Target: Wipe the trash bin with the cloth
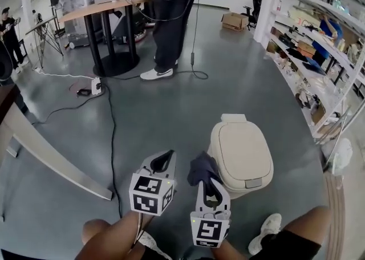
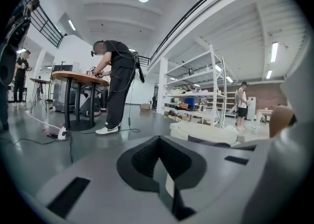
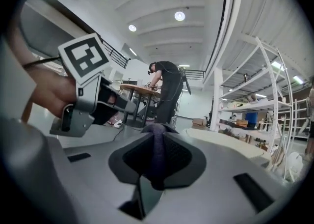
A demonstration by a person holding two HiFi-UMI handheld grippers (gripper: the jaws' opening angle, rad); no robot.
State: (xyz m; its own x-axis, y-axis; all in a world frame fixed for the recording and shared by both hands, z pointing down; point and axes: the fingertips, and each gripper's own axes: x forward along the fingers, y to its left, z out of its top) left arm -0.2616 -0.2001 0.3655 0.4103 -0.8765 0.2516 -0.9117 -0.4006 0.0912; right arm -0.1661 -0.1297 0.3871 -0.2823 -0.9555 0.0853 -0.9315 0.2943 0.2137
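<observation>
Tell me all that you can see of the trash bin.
The trash bin is cream, plastic by its look, with a rounded lid that is shut. A small grey tab sits at its near edge. It stands upright on the grey floor. The dark cloth, gripped in the right tongs, hangs close beside it; whether they touch is unclear.

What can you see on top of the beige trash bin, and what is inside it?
Its closed lid is bare; the dark cloth in the right tongs hangs beside it. The inside is hidden.
</observation>
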